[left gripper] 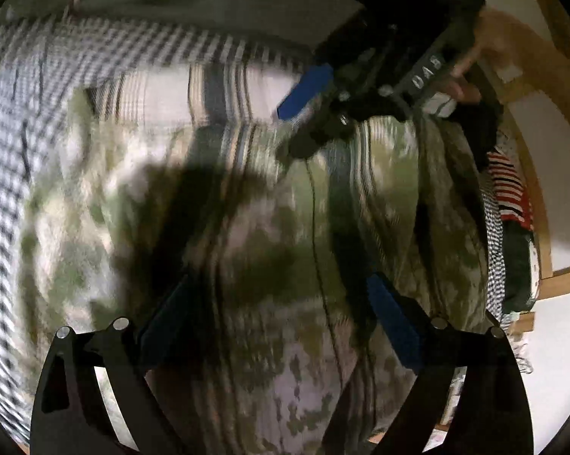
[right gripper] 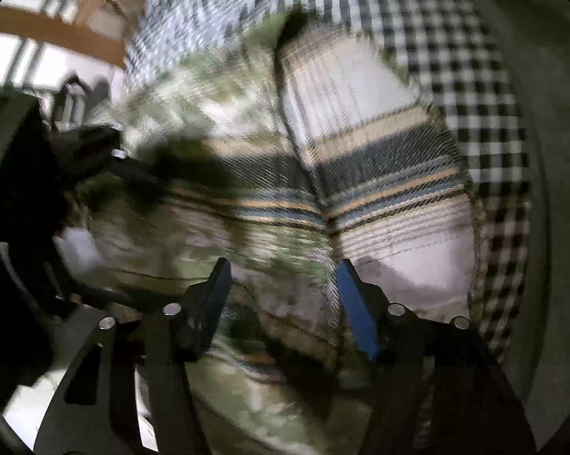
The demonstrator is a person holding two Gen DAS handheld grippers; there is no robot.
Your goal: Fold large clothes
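Checked bedcover (left gripper: 8, 174) fills the background, with a wooden frame (left gripper: 543, 76) and white wall off to one side; a striped red-and-white item (left gripper: 509, 189) sits in a pile at the edge. Both views are motion-blurred.

The task's thing is a large green-and-white patterned cloth (left gripper: 247, 265) with a striped band (right gripper: 380, 167), lying on the checked bedcover directly under both grippers. The right wrist view shows a ridge or fold running up its middle; layer count can't be told through the blur.

Left gripper (left gripper: 277, 326): jaws spread wide, nothing between the pads, hovering above the cloth's patterned part. Right gripper (right gripper: 285, 303): jaws apart, narrower than the left's, pads not pressing on fabric, pointing down at the cloth near the striped band. It also shows in the left wrist view, a hand (left gripper: 474, 57) holding it above the far end of the cloth.

Judgement: the step is re-gripping for the next fold. To do it well:
- pick matching corners or edge points, one per gripper
- pinch all layers at the edge, not just the top one
- lift evenly, keep the cloth taut between grippers
- lay the edge over square, using the stripes as an alignment reference
- avoid snagging the bedcover underneath
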